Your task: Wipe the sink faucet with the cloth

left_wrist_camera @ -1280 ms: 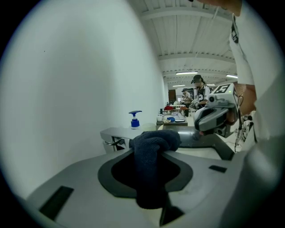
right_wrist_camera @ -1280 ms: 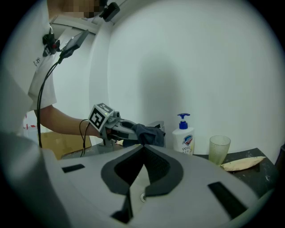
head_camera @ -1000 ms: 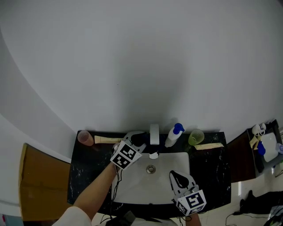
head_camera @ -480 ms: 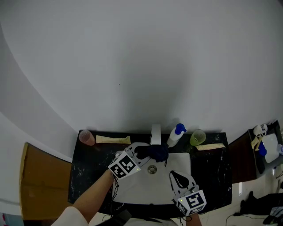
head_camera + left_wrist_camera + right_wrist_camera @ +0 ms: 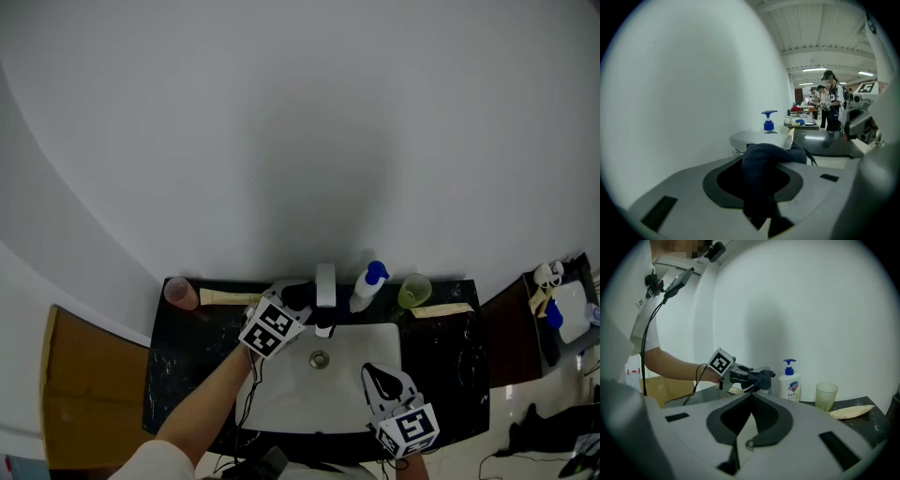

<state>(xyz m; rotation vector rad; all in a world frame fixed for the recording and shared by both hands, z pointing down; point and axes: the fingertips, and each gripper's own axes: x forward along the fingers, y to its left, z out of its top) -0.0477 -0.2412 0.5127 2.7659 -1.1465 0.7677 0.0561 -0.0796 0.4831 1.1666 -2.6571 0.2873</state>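
Note:
The white faucet (image 5: 325, 280) stands at the back of the sink (image 5: 281, 394). My left gripper (image 5: 302, 296) is shut on a dark blue cloth (image 5: 296, 300) and holds it against the faucet's left side. In the left gripper view the cloth (image 5: 761, 183) bulges between the jaws of that gripper (image 5: 766, 161), and the faucet's pale top (image 5: 759, 139) lies just beyond it. The right gripper view shows the cloth (image 5: 762, 378) at the left gripper's tip. My right gripper (image 5: 376, 374) hangs over the basin's front right, shut and empty, its pads meeting (image 5: 751, 397).
A blue-pump soap bottle (image 5: 367, 286) and a green cup (image 5: 414, 292) stand right of the faucet, with a beige strip (image 5: 445, 310) beyond them. A pink cup (image 5: 181, 292) and another beige strip (image 5: 225, 297) lie on the black counter at the left. The wall rises close behind.
The left gripper swung the cloth out in front of the faucet over the basin, then came back to the faucet's left side. The right gripper has kept still.

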